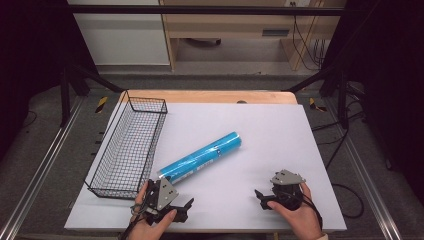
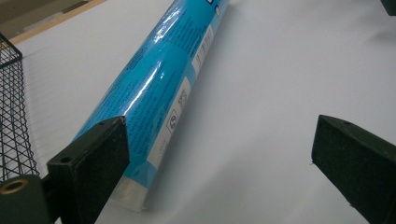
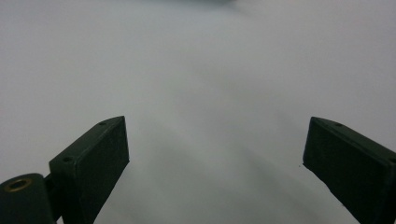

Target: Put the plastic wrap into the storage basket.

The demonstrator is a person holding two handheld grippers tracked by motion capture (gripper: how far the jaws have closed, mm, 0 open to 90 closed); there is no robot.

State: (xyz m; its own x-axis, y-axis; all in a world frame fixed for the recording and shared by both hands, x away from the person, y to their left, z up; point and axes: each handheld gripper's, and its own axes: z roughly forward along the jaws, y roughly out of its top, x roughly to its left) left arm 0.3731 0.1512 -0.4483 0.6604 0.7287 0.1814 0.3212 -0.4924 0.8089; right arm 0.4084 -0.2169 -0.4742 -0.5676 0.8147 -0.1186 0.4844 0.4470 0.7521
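At the near edge of the desk (image 1: 280, 135), the left hand-held gripper (image 1: 186, 209) rests low over the white surface, held by the person's left hand (image 1: 150, 222). Its jaws stand wide apart and grip nothing. In the left gripper view, the near end of the blue tube (image 2: 154, 98) lies just beside the jaw on the left of that view; whether the two touch cannot be told. The right hand-held gripper (image 1: 261, 196), held by the right hand (image 1: 300, 215), sits at the near right of the desk, well apart from the tube. Its jaws are also wide open and empty, with bare white desk surface between them in the right gripper view. The blue tube (image 1: 201, 156) lies flat on the desk, running diagonally from its near end by the left hand-held gripper toward the far right. A black wire basket (image 1: 116, 165) stands along the left side of the desk, just beside the near end of the tube, and extends toward the far left corner.
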